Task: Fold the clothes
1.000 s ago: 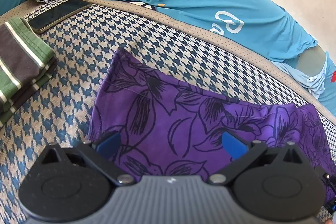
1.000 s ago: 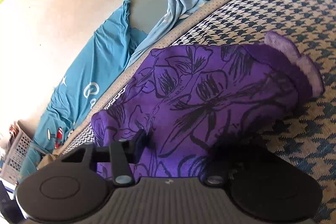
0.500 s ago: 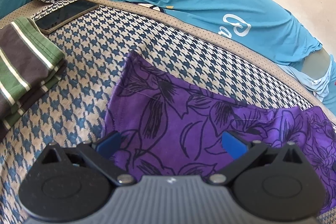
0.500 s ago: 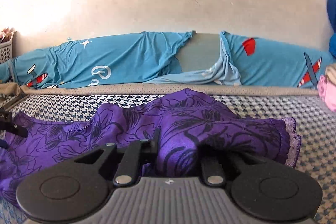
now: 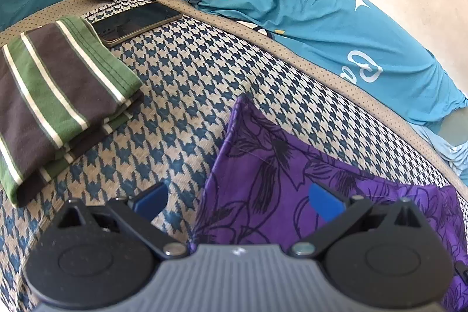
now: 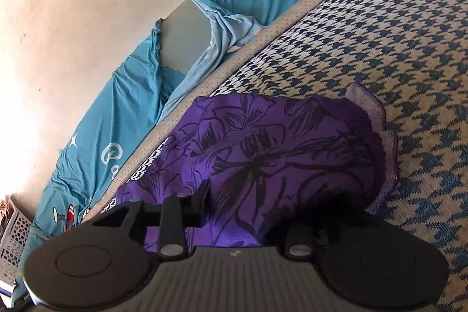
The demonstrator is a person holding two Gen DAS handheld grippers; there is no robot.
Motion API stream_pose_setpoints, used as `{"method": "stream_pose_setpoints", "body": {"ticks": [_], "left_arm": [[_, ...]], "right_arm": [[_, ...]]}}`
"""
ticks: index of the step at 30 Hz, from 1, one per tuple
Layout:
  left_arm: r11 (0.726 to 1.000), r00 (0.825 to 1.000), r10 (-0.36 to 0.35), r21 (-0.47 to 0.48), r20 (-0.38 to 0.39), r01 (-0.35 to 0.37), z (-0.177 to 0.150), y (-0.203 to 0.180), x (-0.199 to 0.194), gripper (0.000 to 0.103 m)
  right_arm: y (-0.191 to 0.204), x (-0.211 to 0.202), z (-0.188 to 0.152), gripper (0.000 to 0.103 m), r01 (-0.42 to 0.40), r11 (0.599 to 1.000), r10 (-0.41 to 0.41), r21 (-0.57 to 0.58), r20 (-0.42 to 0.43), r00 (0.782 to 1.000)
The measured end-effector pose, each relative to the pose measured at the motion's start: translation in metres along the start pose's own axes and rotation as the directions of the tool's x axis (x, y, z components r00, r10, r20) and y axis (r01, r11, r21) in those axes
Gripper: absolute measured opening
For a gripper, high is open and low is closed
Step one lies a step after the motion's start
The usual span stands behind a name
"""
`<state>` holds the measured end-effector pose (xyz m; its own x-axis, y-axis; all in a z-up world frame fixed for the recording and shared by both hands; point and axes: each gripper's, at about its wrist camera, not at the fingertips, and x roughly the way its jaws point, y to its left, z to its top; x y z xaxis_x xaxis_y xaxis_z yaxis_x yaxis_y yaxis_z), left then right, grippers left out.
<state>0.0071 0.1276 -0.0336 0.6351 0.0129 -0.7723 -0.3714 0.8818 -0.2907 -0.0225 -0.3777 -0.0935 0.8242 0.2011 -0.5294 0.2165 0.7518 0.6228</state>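
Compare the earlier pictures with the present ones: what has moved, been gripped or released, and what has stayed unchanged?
The left hand-held gripper, open, shifted left off the purple garment's edge. The right hand-held gripper stayed shut on the garment, swinging up and back. Striped clothes and phone stayed put.

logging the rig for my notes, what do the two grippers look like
Left gripper: ribbed grey body, two round black discs, black linkage arms with silver pivot screws, blue pads. Right gripper: same grey and black build; its pads are hidden.
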Motion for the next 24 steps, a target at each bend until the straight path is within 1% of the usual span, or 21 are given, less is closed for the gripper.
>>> {"method": "stream_pose_setpoints", "body": {"ticks": [2,5,7,10,11,14,15,17,18,19,21,23,24], "left_arm": [[1.0,1.0,-0.003,0.014,-0.007,0.003,-0.001,-0.001,0.0,0.103],[1.0,1.0,-0.006,0.03,-0.013,0.006,-0.003,-0.001,-0.001,0.103],[0.999,1.0,-0.003,0.035,-0.016,0.004,-0.005,-0.001,-0.002,0.103],[1.0,1.0,-0.009,0.029,-0.026,0.01,-0.006,-0.001,-0.001,0.103],[0.999,1.0,-0.009,0.031,-0.025,0.01,-0.006,-0.001,-0.001,0.103],[0.999,1.0,-0.011,0.042,-0.025,0.012,-0.007,-0.004,-0.001,0.103],[0.999,1.0,-0.012,0.045,-0.027,0.013,-0.008,-0.004,0.0,0.103],[0.999,1.0,-0.011,0.047,-0.029,0.012,-0.008,-0.005,0.0,0.103],[0.999,0.999,-0.012,0.046,-0.03,0.013,-0.008,-0.005,0.001,0.103],[0.999,0.999,-0.014,0.045,-0.03,0.015,-0.008,-0.005,0.001,0.103],[0.999,0.999,-0.016,0.048,-0.032,0.018,-0.008,-0.007,0.001,0.103],[0.998,0.999,-0.019,0.056,-0.035,0.021,-0.009,-0.009,0.002,0.103],[0.998,0.999,-0.02,0.061,-0.037,0.022,-0.009,-0.01,0.002,0.103]], "right_arm": [[-0.003,0.0,0.001,0.04,0.01,1.0,-0.01,0.007,0.001,1.0],[-0.005,-0.004,0.007,0.041,0.015,1.0,-0.015,-0.007,0.033,0.999],[-0.009,-0.005,0.012,0.046,0.016,1.0,-0.016,0.002,0.056,0.998],[-0.025,0.001,0.013,0.05,0.013,0.993,-0.019,0.118,0.044,0.999],[-0.028,0.004,0.013,0.05,0.014,0.99,-0.02,0.138,0.047,0.999],[-0.03,0.004,0.015,0.05,-0.003,0.99,-0.011,0.143,0.096,0.995],[-0.027,0.003,0.016,0.049,-0.003,0.993,-0.01,0.121,0.112,0.994],[-0.017,0.002,0.017,0.027,0.01,0.999,-0.017,0.053,0.128,0.992],[-0.011,-0.001,0.018,0.012,0.016,1.0,-0.017,0.012,0.145,0.989],[-0.004,-0.004,0.019,0.011,0.021,0.999,-0.015,-0.032,0.165,0.986],[0.015,-0.015,0.018,0.01,0.034,0.988,0.003,-0.152,0.231,0.973],[0.038,-0.021,0.009,0.01,0.107,0.941,-0.005,-0.322,0.302,0.953],[0.042,-0.018,0.005,0.01,0.139,0.925,-0.027,-0.354,0.304,0.952]]}}
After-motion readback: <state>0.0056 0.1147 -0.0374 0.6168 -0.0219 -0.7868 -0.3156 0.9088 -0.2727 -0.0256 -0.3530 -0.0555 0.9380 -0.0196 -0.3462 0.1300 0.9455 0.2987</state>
